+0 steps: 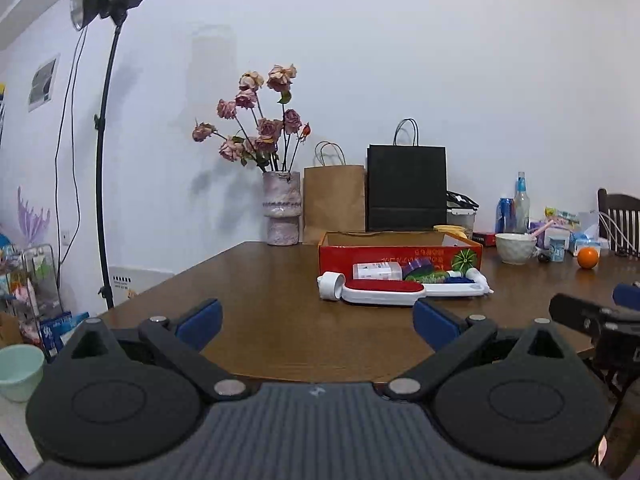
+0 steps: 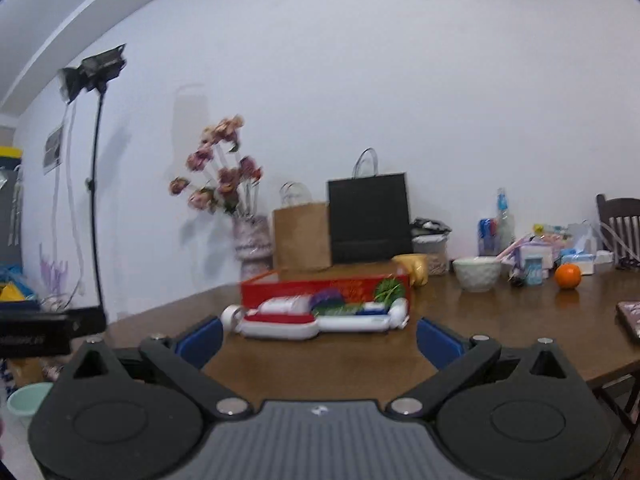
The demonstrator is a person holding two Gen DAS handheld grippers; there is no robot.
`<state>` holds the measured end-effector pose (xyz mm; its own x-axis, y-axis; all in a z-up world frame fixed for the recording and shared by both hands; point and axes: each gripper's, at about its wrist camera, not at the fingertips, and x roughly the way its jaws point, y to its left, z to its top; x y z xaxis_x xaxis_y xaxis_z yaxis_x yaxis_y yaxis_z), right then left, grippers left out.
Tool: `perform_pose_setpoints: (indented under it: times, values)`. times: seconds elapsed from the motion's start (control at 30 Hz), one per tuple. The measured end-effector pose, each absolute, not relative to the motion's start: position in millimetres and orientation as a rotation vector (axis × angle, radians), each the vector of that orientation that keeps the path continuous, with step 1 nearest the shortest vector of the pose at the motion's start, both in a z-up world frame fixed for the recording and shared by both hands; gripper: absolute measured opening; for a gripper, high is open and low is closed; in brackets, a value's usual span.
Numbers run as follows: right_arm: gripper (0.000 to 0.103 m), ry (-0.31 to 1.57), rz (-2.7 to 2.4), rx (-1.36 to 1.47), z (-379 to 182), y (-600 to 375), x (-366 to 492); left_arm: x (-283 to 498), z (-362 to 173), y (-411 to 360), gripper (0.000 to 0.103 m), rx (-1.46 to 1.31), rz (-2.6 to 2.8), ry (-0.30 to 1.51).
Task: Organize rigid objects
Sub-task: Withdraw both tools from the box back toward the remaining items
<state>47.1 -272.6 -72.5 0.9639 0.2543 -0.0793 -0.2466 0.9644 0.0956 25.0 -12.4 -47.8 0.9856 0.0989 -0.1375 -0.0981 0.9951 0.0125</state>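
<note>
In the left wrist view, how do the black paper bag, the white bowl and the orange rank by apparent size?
Largest to smallest:
1. black paper bag
2. white bowl
3. orange
All stand about equally far away.

Vase, paper bags, orange.

A studio light on a stand is standing against the plain white wall, left of the brown wooden table.

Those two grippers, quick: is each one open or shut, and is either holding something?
Left gripper: open, holding nothing, above the table's near edge.
Right gripper: open, holding nothing, apart from the red-and-white brush.
</note>
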Motion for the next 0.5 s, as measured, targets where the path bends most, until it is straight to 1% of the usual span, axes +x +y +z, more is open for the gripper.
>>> perform_pose_setpoints:
  times: [0.33, 0.5]
  values:
    - [0.103, 0.139, 0.239, 0.1, -74, -270, 65, 37, -56, -6, 0.103, 0.003, 0.108, 0.184]
    - [0.103, 0.203, 0.244, 0.117, -81, -269, 84, 53, -64, -8, 0.103, -0.004, 0.09, 0.249]
